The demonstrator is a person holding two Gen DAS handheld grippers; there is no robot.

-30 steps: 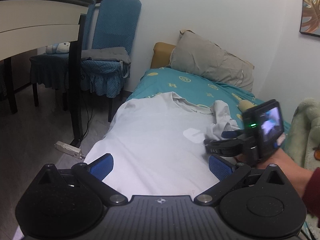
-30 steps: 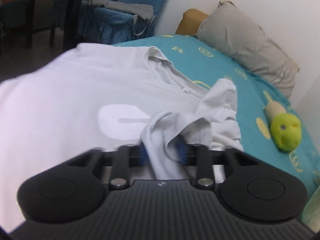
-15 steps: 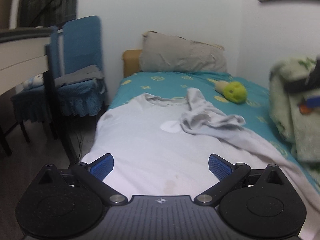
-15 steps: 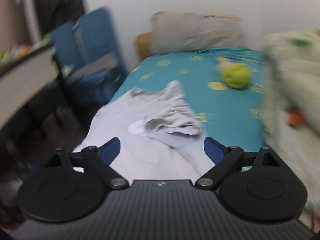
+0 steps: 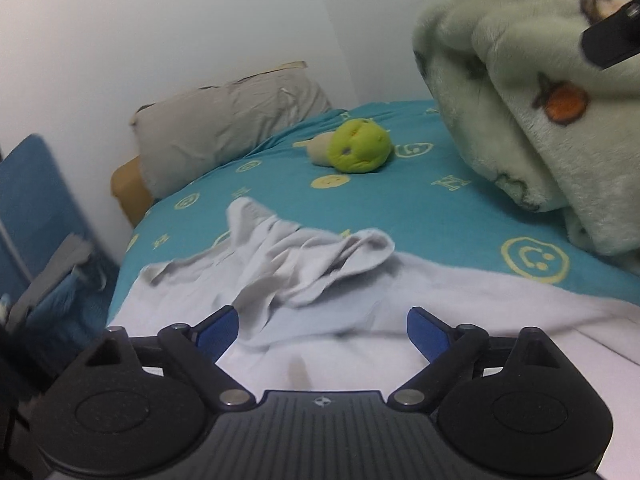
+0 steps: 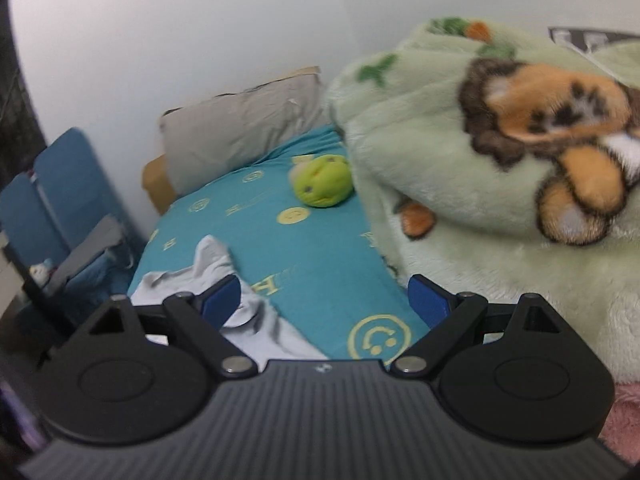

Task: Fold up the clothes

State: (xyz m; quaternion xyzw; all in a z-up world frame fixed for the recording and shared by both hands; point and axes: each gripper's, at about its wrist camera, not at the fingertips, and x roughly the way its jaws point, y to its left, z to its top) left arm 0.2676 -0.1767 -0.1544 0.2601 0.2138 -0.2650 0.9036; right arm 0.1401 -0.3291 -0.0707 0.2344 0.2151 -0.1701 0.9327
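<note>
White T-shirt (image 5: 360,320) lies spread on the teal bedsheet (image 5: 400,216), 1 sleeve (image 5: 320,264) folded inward and rumpled. Left gripper (image 5: 323,330) and right gripper (image 6: 325,300) both hover wide open, empty.

White shirt (image 5: 304,276), teal smiley-print sheet (image 5: 400,208).

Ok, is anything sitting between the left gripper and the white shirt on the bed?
Nothing visible. The left gripper is open right over the white shirt. The green plush toy and fleece blanket lie farther off on the bed.
</note>
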